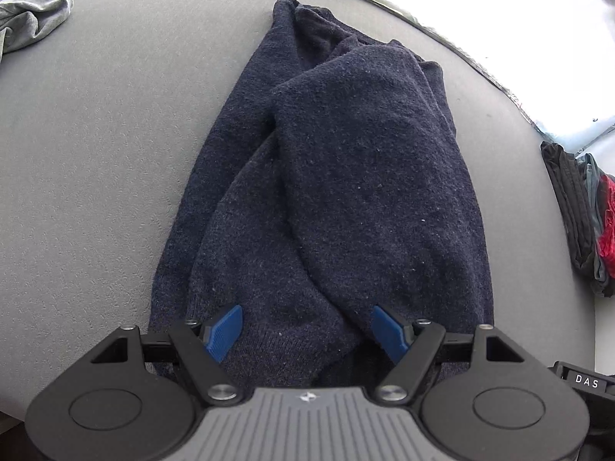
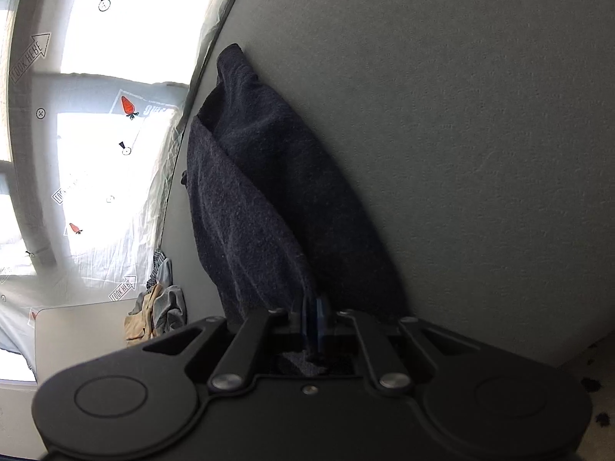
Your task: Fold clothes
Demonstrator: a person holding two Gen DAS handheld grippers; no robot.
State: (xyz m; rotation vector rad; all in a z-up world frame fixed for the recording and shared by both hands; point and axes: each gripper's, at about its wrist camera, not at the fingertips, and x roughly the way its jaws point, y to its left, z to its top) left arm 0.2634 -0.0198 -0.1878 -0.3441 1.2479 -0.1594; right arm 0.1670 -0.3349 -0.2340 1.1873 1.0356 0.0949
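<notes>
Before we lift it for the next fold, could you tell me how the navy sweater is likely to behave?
The sweater looks floppy: it lies in soft folds and will probably sag. Its fuzzy knit should grip rather than slip on the grey table. The right tongs pinch one edge, so the rest will likely trail.

Navy sweater on grey table; blue-padded black left gripper; red garment at the edge.
</notes>
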